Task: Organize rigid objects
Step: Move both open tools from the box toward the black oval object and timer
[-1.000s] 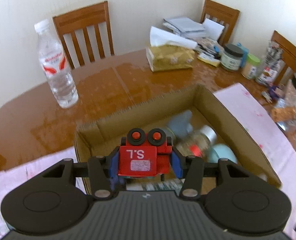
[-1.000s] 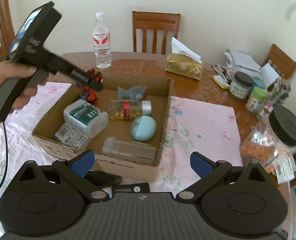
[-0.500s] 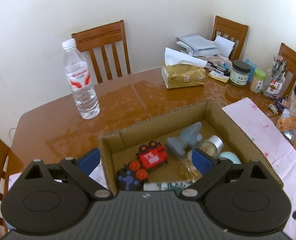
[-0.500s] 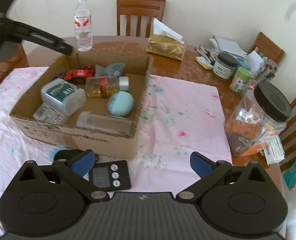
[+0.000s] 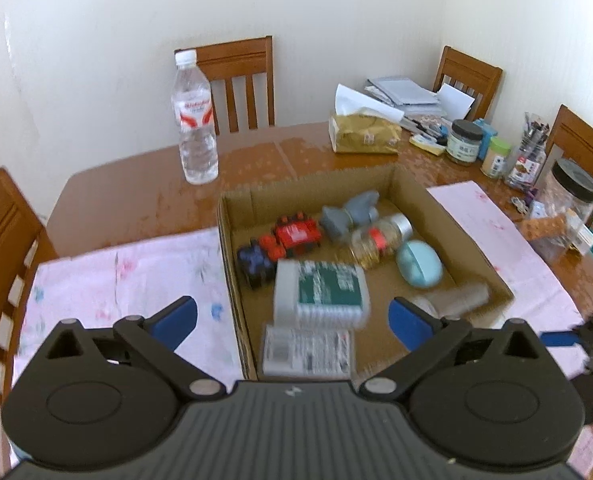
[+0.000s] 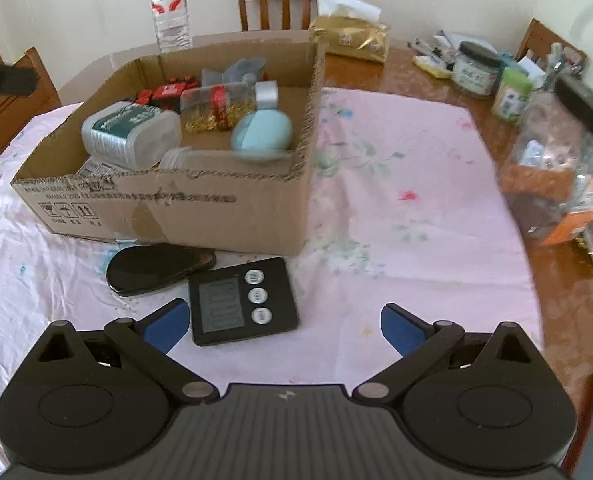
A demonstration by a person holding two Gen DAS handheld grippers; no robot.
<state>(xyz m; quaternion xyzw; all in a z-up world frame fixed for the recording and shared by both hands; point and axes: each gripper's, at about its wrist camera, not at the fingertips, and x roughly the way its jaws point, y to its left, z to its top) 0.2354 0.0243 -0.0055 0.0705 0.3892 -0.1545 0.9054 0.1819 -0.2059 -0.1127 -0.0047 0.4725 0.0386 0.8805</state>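
Observation:
An open cardboard box (image 5: pixel 448 216) (image 6: pixel 200 208) sits on a pink floral cloth. Inside lie a red toy robot (image 5: pixel 294 232), a white bottle with a green label (image 5: pixel 322 294) (image 6: pixel 130 130), a jar with a red band (image 5: pixel 378 240) (image 6: pixel 220 106), a pale blue oval case (image 5: pixel 419 264) (image 6: pixel 261 136) and a grey piece (image 5: pixel 348 214). My left gripper (image 5: pixel 292 320) is open and empty above the box's near edge. My right gripper (image 6: pixel 282 326) is open and empty, low over the cloth, just right of a black digital timer (image 6: pixel 242 306). A black oval case (image 6: pixel 156 268) lies beside the timer.
A water bottle (image 5: pixel 194 118) stands on the wooden table behind the box. A gold tissue pack (image 5: pixel 364 132), jars (image 5: pixel 464 142) and papers crowd the far right. A black-lidded clear jar (image 6: pixel 552 164) stands at the cloth's right edge. Wooden chairs surround the table.
My left gripper opened, left the red toy robot in the box and pulled back and up. My right gripper dropped lower toward the black timer in front of the box.

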